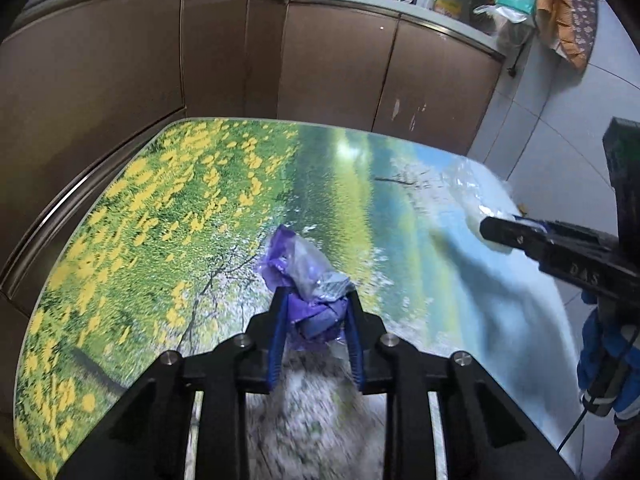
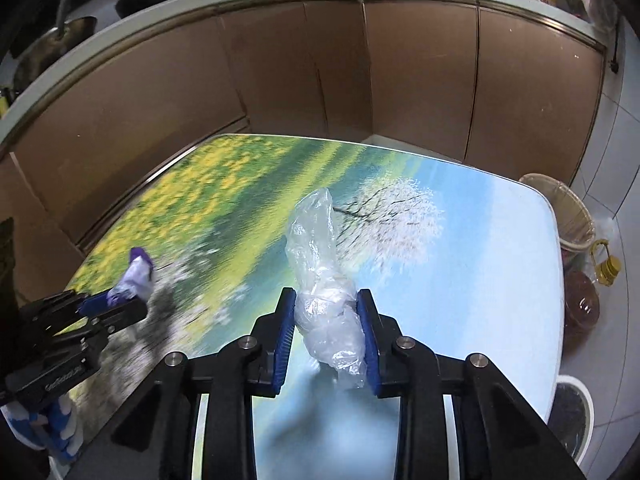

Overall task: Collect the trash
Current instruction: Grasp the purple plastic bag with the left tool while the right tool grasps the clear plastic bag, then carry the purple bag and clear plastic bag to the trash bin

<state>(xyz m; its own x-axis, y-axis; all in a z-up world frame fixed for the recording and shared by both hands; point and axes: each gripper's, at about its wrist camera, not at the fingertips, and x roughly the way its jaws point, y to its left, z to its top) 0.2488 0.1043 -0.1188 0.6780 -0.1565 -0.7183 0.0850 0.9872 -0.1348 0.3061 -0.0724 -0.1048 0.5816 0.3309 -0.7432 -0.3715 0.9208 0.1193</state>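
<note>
The left gripper [image 1: 316, 300] clamps a crumpled purple wrapper [image 1: 304, 264]. At its 3 o'clock, the right gripper [image 2: 326, 300] pinches a clear, twisted bag [image 2: 320, 256].

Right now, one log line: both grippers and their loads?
left gripper: shut on purple wrapper | right gripper: shut on clear bag | table: under both
</note>
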